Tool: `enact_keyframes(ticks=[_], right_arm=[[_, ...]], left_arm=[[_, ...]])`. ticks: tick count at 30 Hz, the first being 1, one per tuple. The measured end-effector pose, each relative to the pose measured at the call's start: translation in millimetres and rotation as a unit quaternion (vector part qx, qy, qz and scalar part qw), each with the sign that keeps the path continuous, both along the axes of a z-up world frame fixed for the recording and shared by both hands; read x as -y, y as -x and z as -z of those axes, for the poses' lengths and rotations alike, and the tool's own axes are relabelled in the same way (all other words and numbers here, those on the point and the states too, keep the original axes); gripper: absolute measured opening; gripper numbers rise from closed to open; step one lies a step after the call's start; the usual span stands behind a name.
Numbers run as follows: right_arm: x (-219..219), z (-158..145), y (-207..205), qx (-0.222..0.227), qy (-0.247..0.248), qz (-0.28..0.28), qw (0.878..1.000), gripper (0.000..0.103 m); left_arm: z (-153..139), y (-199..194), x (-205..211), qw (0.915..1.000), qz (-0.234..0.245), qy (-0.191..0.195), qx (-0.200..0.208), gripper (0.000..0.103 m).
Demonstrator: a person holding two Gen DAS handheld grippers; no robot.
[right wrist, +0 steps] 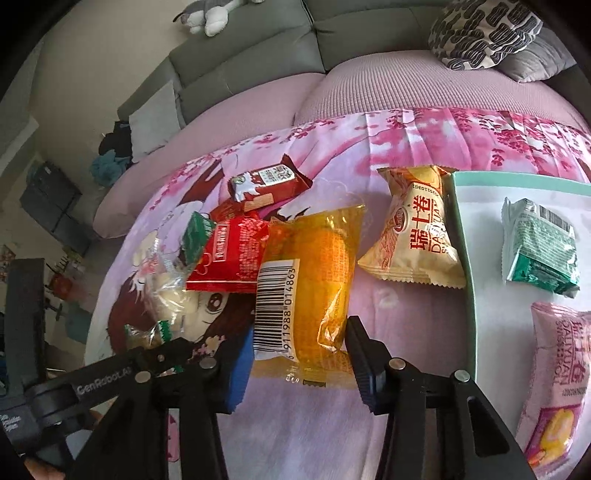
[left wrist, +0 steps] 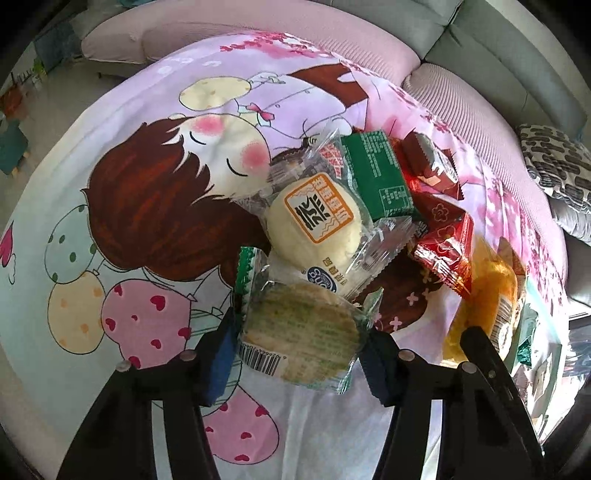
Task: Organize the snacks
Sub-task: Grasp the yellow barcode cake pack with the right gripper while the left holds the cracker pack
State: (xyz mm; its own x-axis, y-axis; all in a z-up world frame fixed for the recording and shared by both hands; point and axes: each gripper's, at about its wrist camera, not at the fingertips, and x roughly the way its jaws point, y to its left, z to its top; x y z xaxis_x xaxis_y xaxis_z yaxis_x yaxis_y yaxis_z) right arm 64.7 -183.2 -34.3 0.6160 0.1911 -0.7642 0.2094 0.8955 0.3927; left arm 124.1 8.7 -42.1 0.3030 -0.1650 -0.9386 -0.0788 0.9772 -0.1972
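My left gripper (left wrist: 299, 350) is shut on a round rice cracker in a clear green-edged wrapper (left wrist: 299, 336), just in front of a snack pile: a pale bun (left wrist: 314, 225), a green packet (left wrist: 376, 177), red packets (left wrist: 443, 243). My right gripper (right wrist: 299, 354) is open around the near end of an orange cake packet (right wrist: 310, 280), its fingers on either side. A cream Swiss roll packet (right wrist: 413, 236) lies beside a mint-rimmed white tray (right wrist: 469, 266), which holds a green packet (right wrist: 539, 247) and a pink roll packet (right wrist: 554, 376).
The snacks lie on a cartoon-printed cloth (left wrist: 110, 206) over a table. A brown wafer packet (right wrist: 266, 184) lies farther back. A pink-covered grey sofa (right wrist: 258, 48) with a patterned cushion (right wrist: 484, 33) stands behind. The left gripper (right wrist: 140, 369) shows in the right wrist view.
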Motion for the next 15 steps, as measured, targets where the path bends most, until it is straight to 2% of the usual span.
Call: enact_keyframes(ticks=[8,15], right_arm=[[7,-17,20,0.019,-0.012,0.005,1.000,0.050],[10,-25,28,0.018,-0.009,0.015,1.000,0.050]], left_arm=[[-16,8,-8,0.9997,-0.009,0.007,0.024,0.061],[-40,17,-10,0.9974,-0.017,0.002,0.069,0.061]])
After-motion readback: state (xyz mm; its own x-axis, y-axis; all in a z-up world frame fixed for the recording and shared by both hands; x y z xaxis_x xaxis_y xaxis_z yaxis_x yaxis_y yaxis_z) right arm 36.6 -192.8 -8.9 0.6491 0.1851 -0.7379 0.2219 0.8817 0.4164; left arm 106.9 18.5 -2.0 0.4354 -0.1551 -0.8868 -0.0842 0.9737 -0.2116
